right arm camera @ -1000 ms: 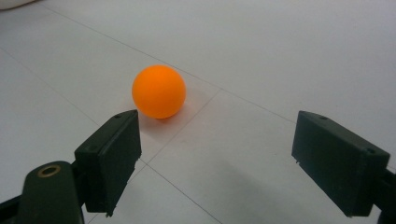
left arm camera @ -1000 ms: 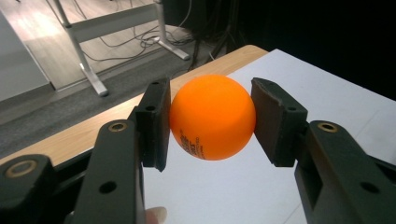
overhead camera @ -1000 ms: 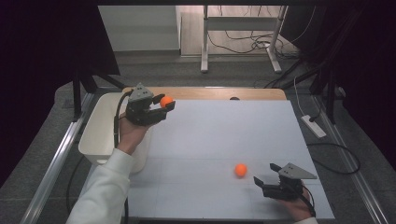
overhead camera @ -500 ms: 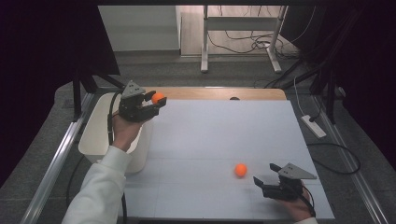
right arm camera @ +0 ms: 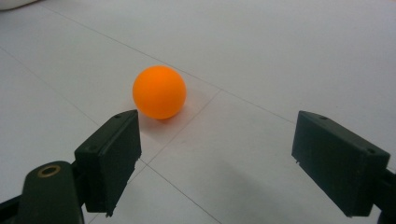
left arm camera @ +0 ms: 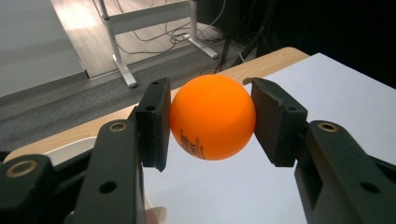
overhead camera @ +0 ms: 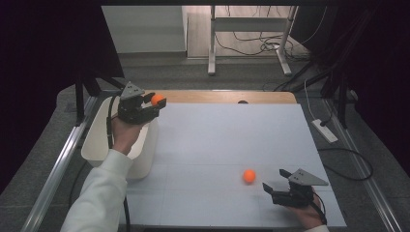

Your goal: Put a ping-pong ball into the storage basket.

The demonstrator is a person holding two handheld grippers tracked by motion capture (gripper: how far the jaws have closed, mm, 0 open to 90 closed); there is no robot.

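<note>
The left claw (overhead camera: pixel 155 101) pinches an orange ball (left arm camera: pixel 212 116) squarely between its two pads, holding it up above the near rim of the white bin (overhead camera: pixel 96 150) that stands just below and to the claw's left at the edge of the tabletop (overhead camera: pixel 232 140); the grip across the ball's middle looks meant to keep it from slipping while it is carried over for a drop into the bin. Compared with a second ago, this claw has drifted away from the tabletop's white surface toward the bin, the ball riding along with it. Further right, a second orange ball (overhead camera: pixel 249 176) rests loose on the tabletop, just ahead and slightly left of the right claw (overhead camera: pixel 271 191), whose jaws stand wide apart with nothing between them, apparently lined up for the next pickup. That claw and its ball sit where they were a second ago.
</note>
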